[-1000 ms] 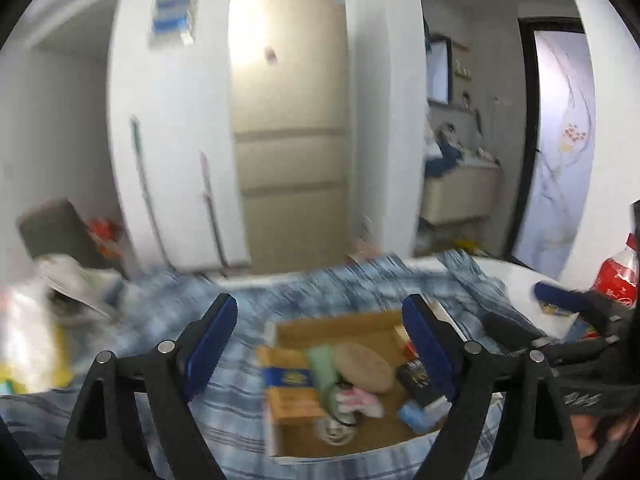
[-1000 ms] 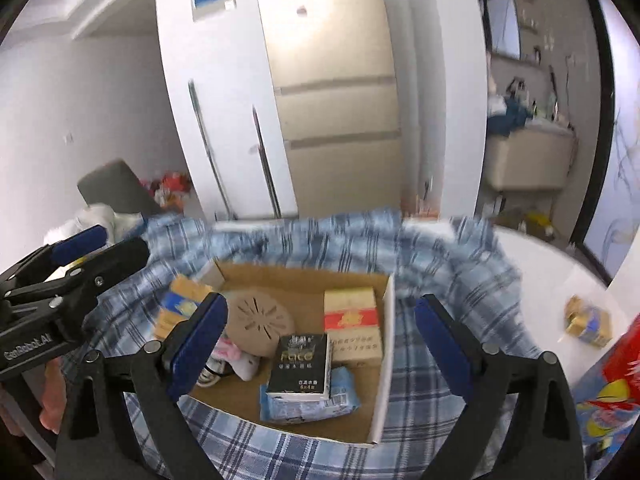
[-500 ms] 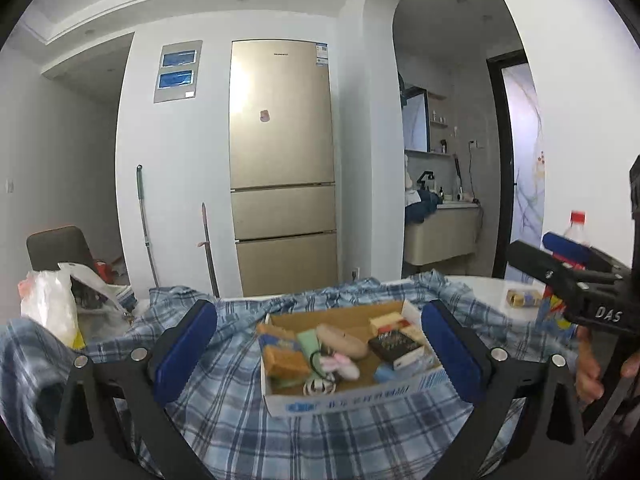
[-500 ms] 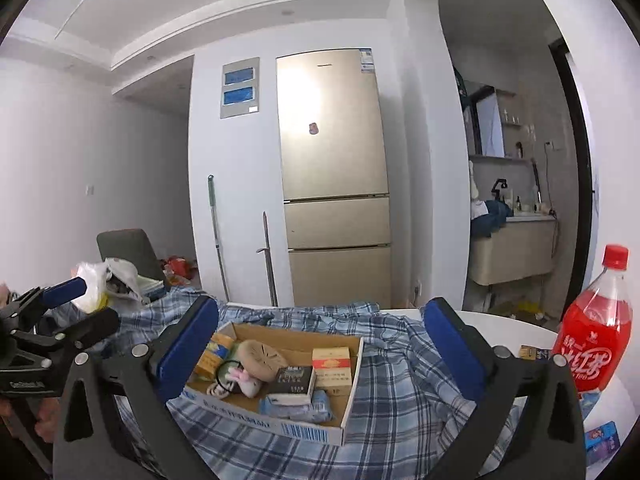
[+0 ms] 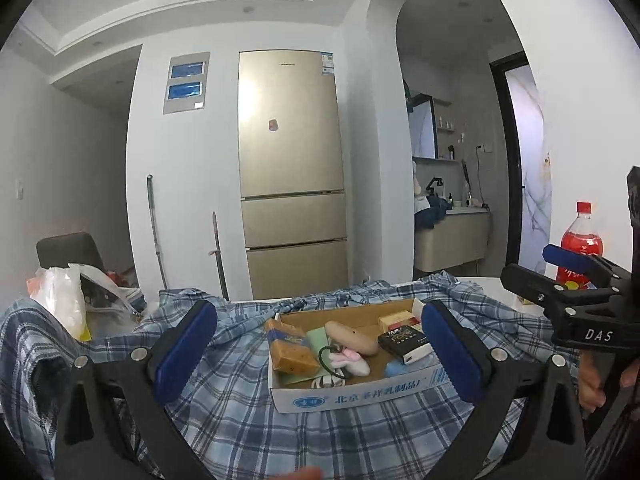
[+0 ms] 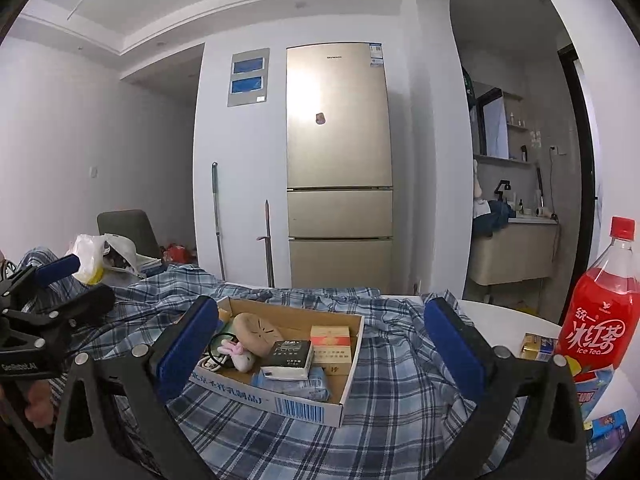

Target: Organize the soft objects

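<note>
Left wrist view: my left fingers (image 5: 316, 350) stand spread as wide as they go, having just finished opening, and nothing is pinched between the blue pads (image 5: 185, 348). Framed between them, a shallow cardboard box (image 5: 352, 394) sits on a blue plaid shirt (image 5: 240, 392) spread over the worktop (image 5: 496, 282). Inside the box I see an orange-and-blue packet (image 5: 289, 346) leaning at the left, a round tan pad (image 5: 352, 336) behind a small pink-and-white plush toy (image 5: 350, 360), a black box (image 5: 402, 340), and a red-and-cream carton (image 5: 396, 320) at the back. My right fingers (image 5: 560, 270) show at the right edge, level with the box.

In the right wrist view my right fingers (image 6: 320, 350) are just as wide, likewise fresh from opening and empty, with the box (image 6: 280, 398) low between them. A pale blue soft pack (image 6: 294, 386) lies under the black box (image 6: 289, 358). A red ice tea bottle (image 6: 600, 316) stands on the white worktop (image 6: 496, 316) off to the right, well apart from the box. A gold fridge (image 6: 338, 160) stands against the far wall.
</note>
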